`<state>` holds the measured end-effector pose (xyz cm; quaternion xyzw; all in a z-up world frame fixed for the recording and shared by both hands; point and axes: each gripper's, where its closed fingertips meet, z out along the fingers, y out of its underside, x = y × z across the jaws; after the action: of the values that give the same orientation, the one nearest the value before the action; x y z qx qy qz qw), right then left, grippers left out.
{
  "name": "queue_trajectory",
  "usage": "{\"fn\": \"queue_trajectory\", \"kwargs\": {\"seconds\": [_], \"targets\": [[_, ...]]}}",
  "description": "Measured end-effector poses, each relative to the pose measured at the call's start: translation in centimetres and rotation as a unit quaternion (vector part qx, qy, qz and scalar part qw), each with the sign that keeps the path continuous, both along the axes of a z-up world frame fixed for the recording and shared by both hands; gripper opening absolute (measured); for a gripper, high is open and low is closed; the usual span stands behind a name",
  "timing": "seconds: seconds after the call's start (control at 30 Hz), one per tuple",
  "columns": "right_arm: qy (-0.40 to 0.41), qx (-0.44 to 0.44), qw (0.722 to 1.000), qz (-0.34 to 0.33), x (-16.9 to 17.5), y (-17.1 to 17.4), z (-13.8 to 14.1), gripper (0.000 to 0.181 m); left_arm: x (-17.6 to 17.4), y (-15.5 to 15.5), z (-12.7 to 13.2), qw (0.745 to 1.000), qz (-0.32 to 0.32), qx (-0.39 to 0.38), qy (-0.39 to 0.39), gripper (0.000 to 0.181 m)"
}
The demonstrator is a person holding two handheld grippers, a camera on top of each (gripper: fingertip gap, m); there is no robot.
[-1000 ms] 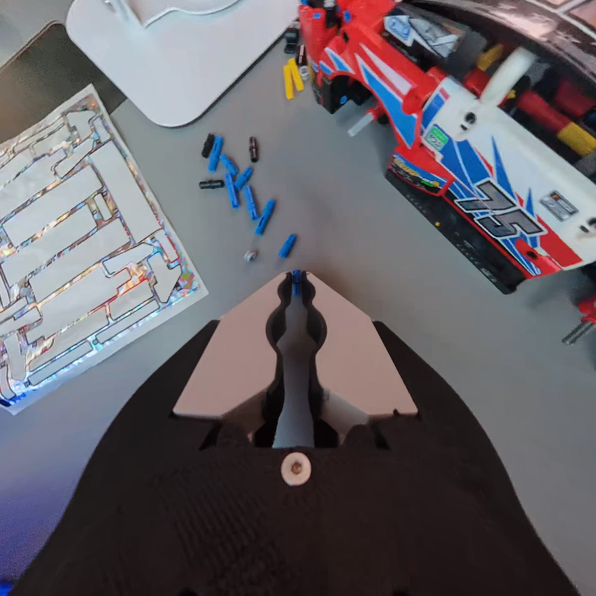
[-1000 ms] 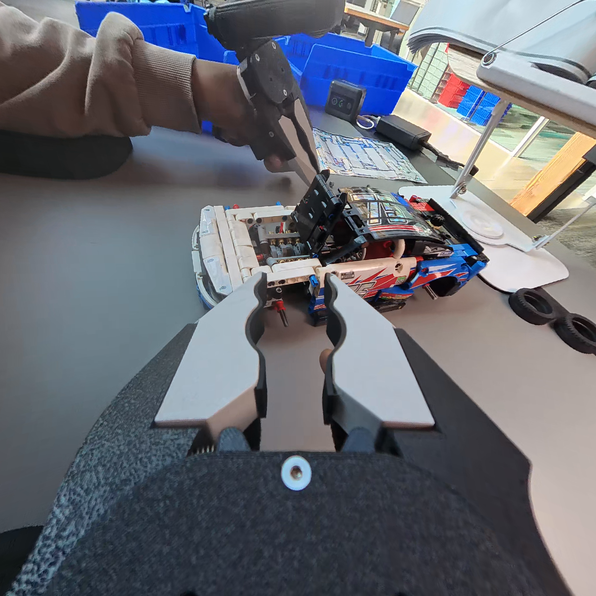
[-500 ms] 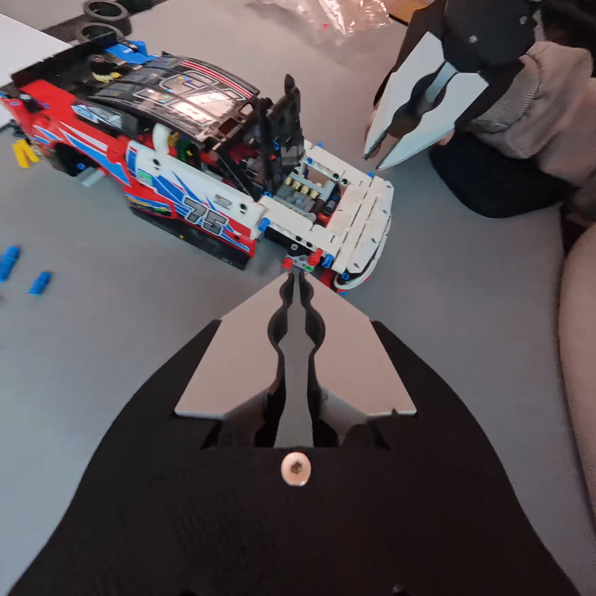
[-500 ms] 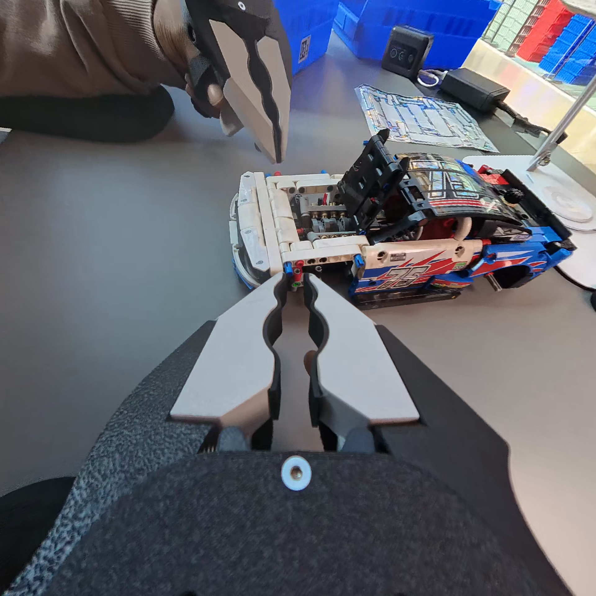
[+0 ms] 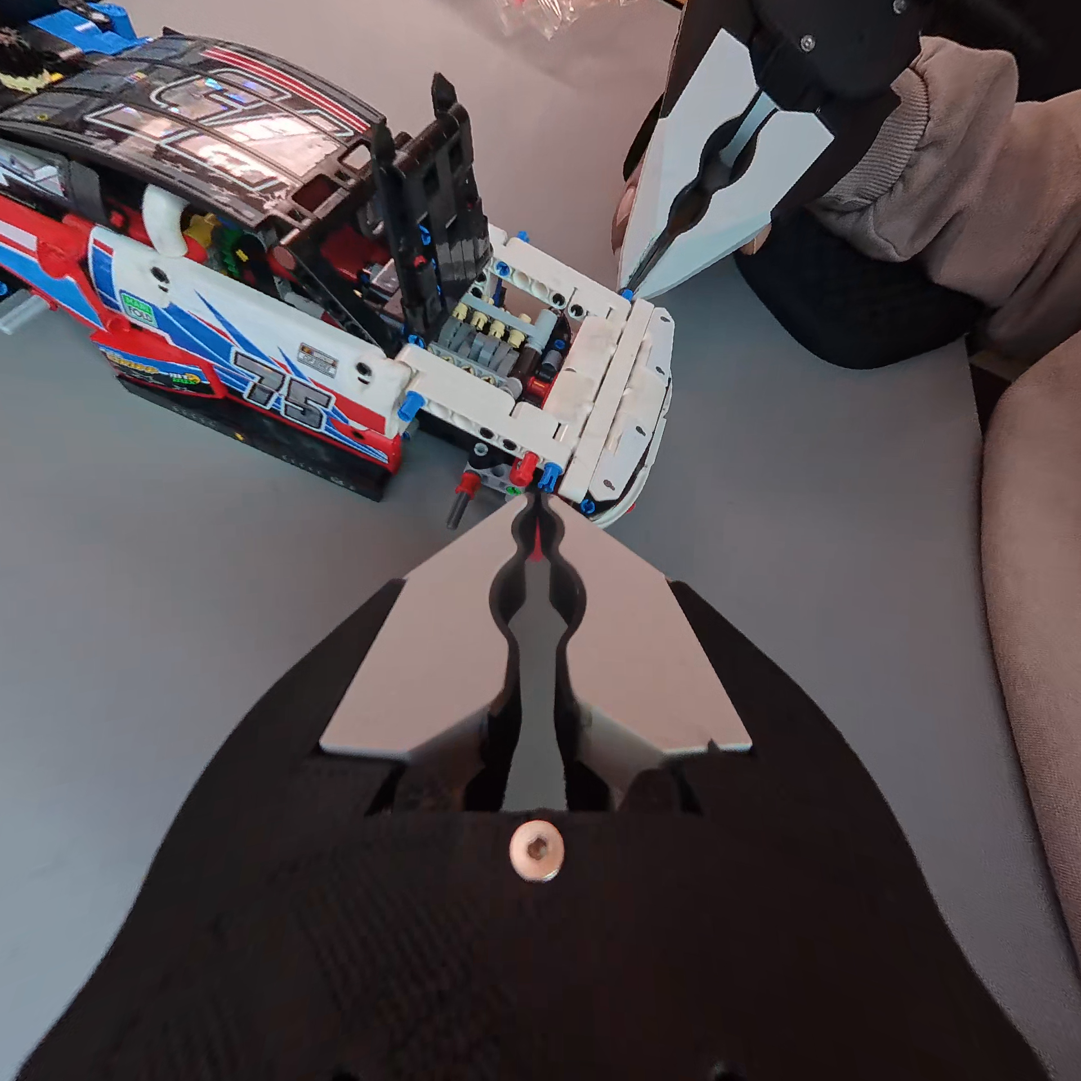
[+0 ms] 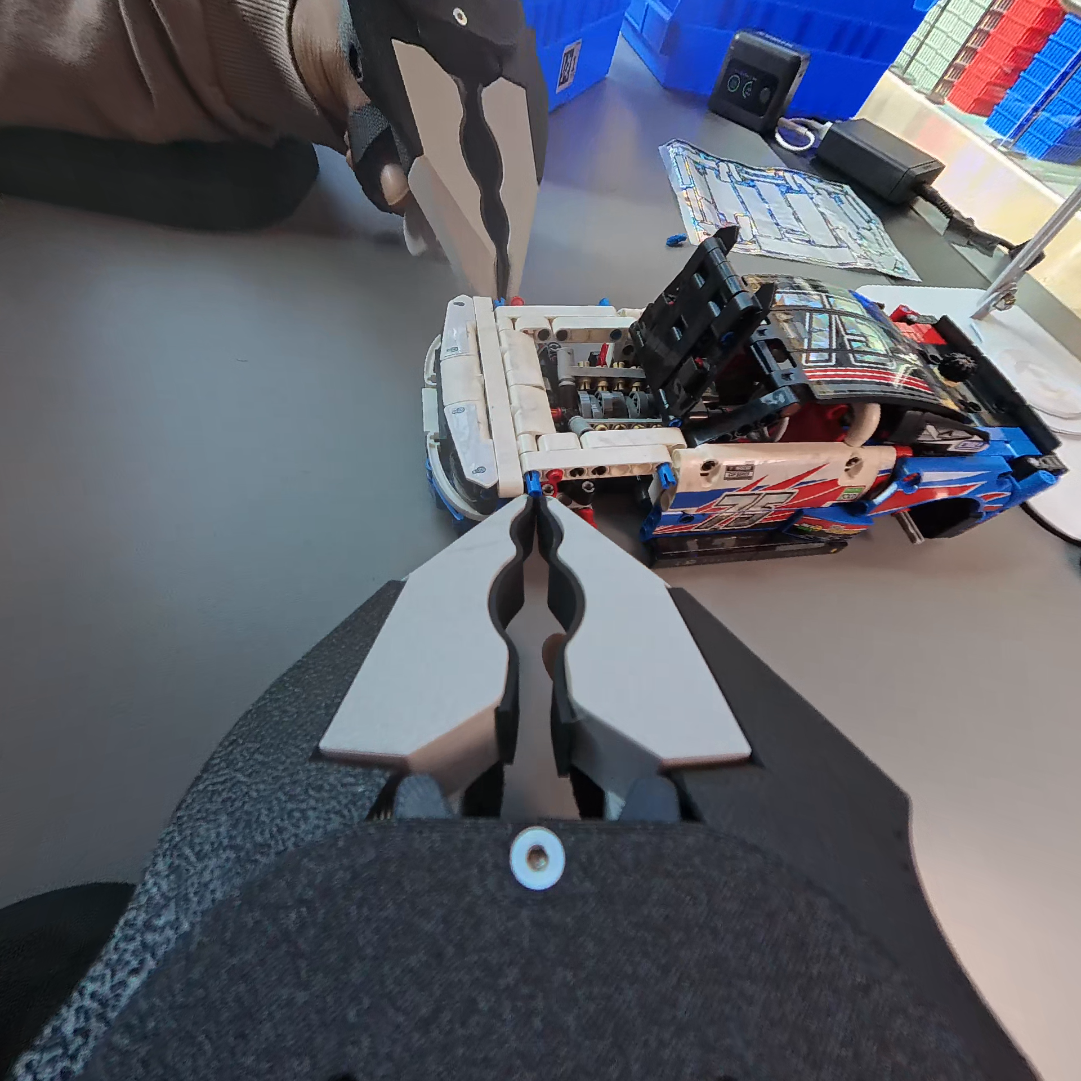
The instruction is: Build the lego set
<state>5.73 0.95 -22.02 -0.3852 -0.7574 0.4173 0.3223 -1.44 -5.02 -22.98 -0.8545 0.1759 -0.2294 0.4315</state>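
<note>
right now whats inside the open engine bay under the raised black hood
Under the raised black hood, the engine bay shows grey engine blocks, a row of tan-tipped pistons and red and blue pins. Deeper parts beneath the hood and white frame are hidden.

One lego car (image 5: 327, 327), two claws (image 5: 535, 503) (image 6: 535, 506), one sticker sheet (image 6: 784, 210)

The toy car (image 6: 731, 421) is set on the desk (image 6: 205, 468), its hood (image 6: 690, 327) raised upright. Behind it a sticker sheet (image 6: 778, 216) is laid, with a power adapter (image 6: 877, 155) nearer the far edge.
</note>
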Motion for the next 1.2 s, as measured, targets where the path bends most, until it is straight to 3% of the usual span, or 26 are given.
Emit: {"fn": "queue_trajectory", "kwargs": {"seconds": [0.03, 0.17, 0.47, 0.83, 0.93, 1.2], "targets": [[-0.001, -0.002, 1.0, 0.0, 0.0, 0.0, 0.0, 0.0, -0.3, -0.1, 0.3, 1.0, 0.002, 0.005, 0.003, 0.0], [-0.002, -0.003, 1.0, 0.001, 0.0, 0.0, 0.0, 0.0, -0.7, -0.1, 1.2, 0.999, 0.01, 0.019, -0.024, 0.0], [-0.001, -0.006, 1.0, 0.002, 0.0, 0.0, 0.1, 0.0, -0.2, 0.0, 0.9, 1.0, 0.003, 0.014, -0.028, 0.0], [0.015, 0.02, 1.0, 0.014, 0.0, -0.3, 0.1, 0.0, -0.3, 0.4, 0.6, 1.0, 0.017, 0.005, -0.015, 0.0], [0.014, 0.035, 0.999, 0.026, 0.0, -0.8, 0.0, 0.0, 0.2, 0.3, -0.6, 1.0, 0.003, -0.013, 0.021, 0.0], [0.015, 0.031, 0.999, 0.01, 0.0, 0.1, 0.1, 0.0, -0.5, -0.2, 0.7, 1.0, 0.008, -0.007, -0.011, 0.0]]}}
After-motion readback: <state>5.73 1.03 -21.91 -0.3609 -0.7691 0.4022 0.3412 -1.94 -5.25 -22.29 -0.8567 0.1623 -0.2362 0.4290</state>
